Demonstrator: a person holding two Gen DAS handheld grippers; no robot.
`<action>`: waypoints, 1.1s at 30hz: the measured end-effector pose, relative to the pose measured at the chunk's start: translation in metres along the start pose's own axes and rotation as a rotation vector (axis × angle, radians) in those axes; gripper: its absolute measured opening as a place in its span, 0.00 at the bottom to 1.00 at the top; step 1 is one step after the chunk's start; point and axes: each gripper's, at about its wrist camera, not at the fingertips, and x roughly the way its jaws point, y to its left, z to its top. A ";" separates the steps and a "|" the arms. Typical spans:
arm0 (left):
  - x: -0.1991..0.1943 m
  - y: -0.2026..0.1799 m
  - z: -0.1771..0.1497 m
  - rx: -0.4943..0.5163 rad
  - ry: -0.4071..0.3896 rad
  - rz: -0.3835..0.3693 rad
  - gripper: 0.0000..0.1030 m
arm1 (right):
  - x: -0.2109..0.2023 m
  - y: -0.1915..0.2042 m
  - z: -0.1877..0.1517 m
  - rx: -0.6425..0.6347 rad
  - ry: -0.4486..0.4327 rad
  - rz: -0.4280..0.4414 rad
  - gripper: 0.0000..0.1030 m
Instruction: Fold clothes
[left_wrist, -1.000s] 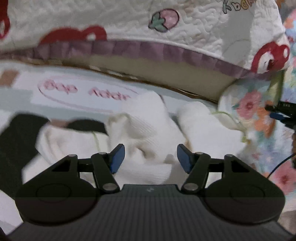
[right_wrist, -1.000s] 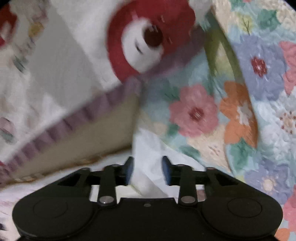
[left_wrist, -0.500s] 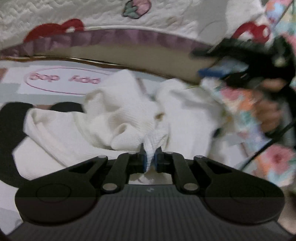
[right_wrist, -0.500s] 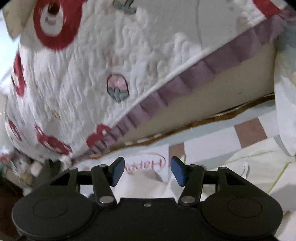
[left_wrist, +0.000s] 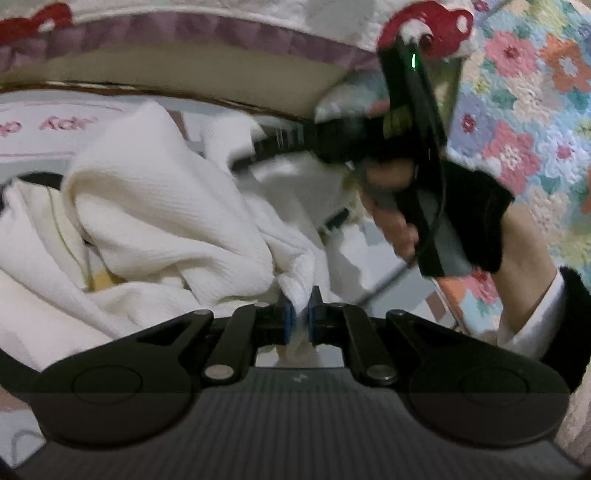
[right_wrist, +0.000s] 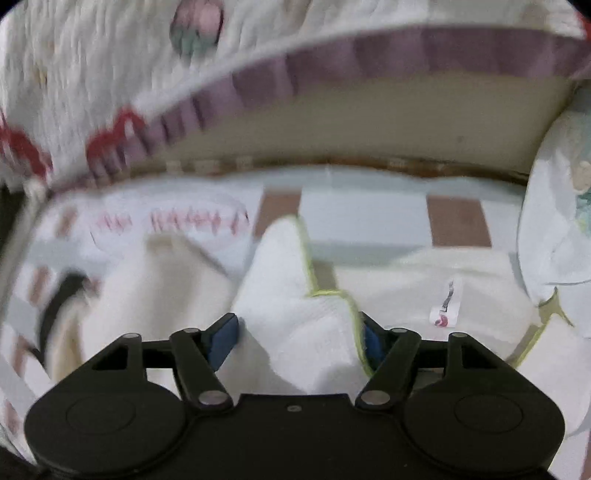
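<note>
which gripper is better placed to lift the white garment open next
Left. The left gripper is shut on a pinch of the white garment, so it can lift at once. The right gripper has just been closing around a green-edged fold, its pads not clearly pressing yet.

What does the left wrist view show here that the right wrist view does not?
Only the left wrist view: the person's hand carrying the right gripper over the cloth, the floral quilt, and the left gripper pinching a fold.
Only the right wrist view: a sewn label and yellow-green trim; the right jaws have just been closing, cloth between them.
Both: the white garment and the purple-edged quilt.
</note>
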 end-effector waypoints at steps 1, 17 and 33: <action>-0.004 0.002 0.003 0.003 -0.011 0.016 0.07 | 0.000 0.002 -0.002 -0.037 -0.005 -0.009 0.08; -0.033 0.015 0.019 0.149 -0.088 0.093 0.57 | -0.131 -0.112 -0.018 0.382 -0.513 -0.270 0.06; -0.034 0.016 0.015 0.116 -0.227 0.434 0.09 | -0.137 -0.089 -0.007 0.371 -0.640 -0.087 0.06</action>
